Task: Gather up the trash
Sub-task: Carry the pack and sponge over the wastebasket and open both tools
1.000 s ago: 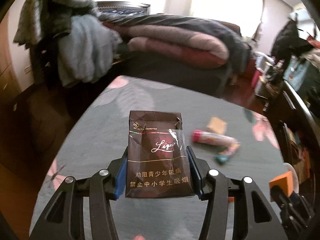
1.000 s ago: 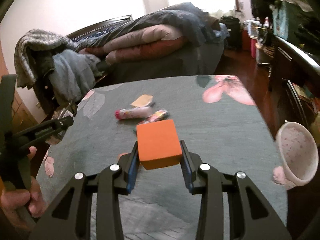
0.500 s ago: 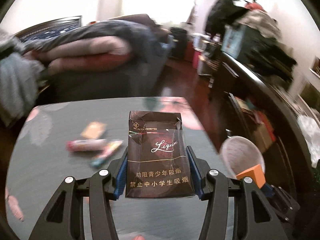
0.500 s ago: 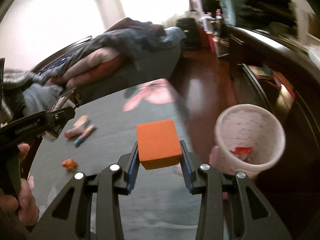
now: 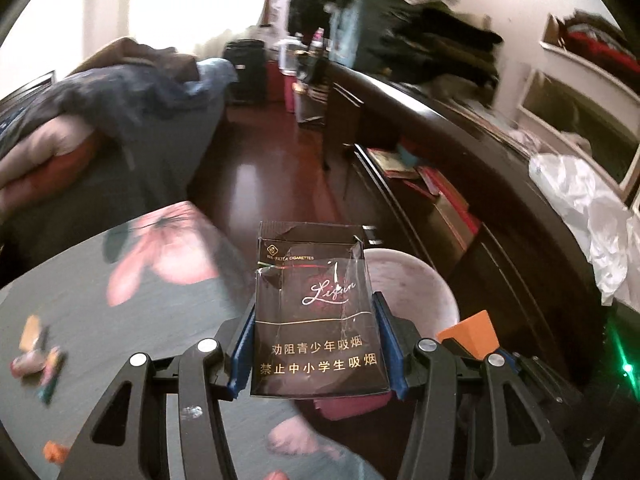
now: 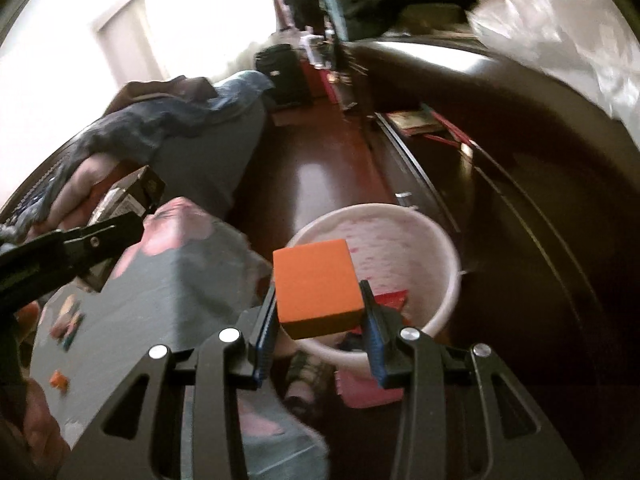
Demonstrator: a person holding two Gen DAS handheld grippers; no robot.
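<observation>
Dark red floorboards and a long dark cabinet fill the background, with a flowered grey tablecloth (image 5: 132, 308) covering the table at lower left.

From the fingers outward: the left gripper (image 5: 316, 344) has its blue pads clamped on the sides of a dark cigarette pack (image 5: 316, 312), which stands upright between them with its torn top at 12 o'clock. Beyond the pack, from 12 towards 2 o'clock, shows the pale rim of the waste bin (image 5: 420, 276) standing on the floor just off the table's edge. The right gripper (image 6: 320, 312) has its fingers closed on an orange block (image 6: 316, 284), and in its view the waste bin (image 6: 444, 256) sits right behind the block, from 12 to 2 o'clock, with a red scrap already lying inside.

Both hands seem to be in the carry step, each bringing its piece to the bin. The block looks nearly over the opening; the pack appears to be at the near rim. Next, each gripper should be brought squarely above the mouth, then its fingers opened to let the piece drop in. Small wrappers (image 5: 36, 356) at 9 o'clock on the cloth, and an orange scrap (image 5: 54, 450) nearer, remain for later trips.
</observation>
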